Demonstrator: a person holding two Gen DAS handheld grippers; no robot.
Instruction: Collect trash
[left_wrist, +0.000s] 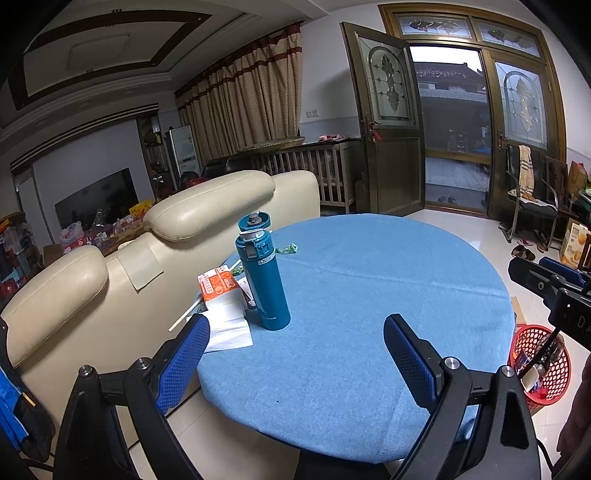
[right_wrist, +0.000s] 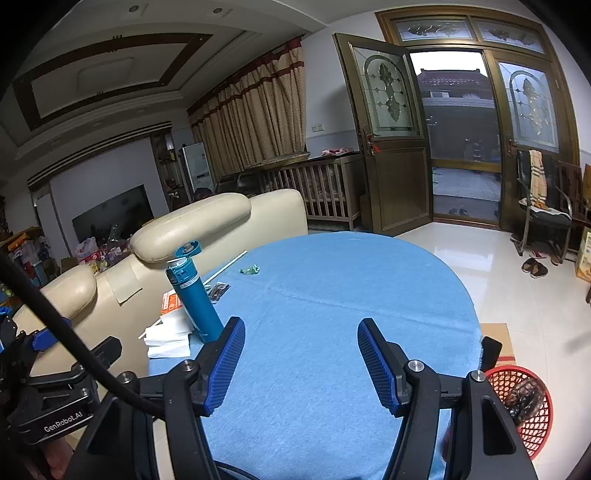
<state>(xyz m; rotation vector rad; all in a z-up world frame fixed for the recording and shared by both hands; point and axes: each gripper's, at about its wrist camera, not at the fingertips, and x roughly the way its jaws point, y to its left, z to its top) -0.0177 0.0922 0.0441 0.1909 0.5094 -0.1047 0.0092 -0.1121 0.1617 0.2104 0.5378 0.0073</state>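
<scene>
Trash count on desk (left_wrist: 369, 295): one green candy wrapper (left_wrist: 290, 248), one orange-and-white carton (left_wrist: 218, 286), one white tissue stack (left_wrist: 229, 328), one long white stick (left_wrist: 203, 301), one dark small packet (right_wrist: 218, 290). Also one teal flask (left_wrist: 264, 273), upright, lid flipped open. One red mesh basket (left_wrist: 543, 365) on floor at desk's right edge, some dark rubbish already inside.

Desk round, covered in blue cloth, mostly bare across middle and right. Cream leather sofa (left_wrist: 207, 206) backing onto desk's left side. Glossy pale tile floor, brown glass-panel door (left_wrist: 388, 122) standing open, curtains, TV wall, wooden crib, one chair with towel on right.

Left gripper (left_wrist: 295, 332) low over near edge of desk, jaws spread wide, nothing between pads. Right gripper (right_wrist: 301, 339) same: jaws spread, nothing pinched. All desk trash clustered far-left, ahead and left of both pairs of jaws; tissue stack just beside left jaw tip in left wrist view, green wrapper well apart beyond flask. Basket right of and below right jaw.
</scene>
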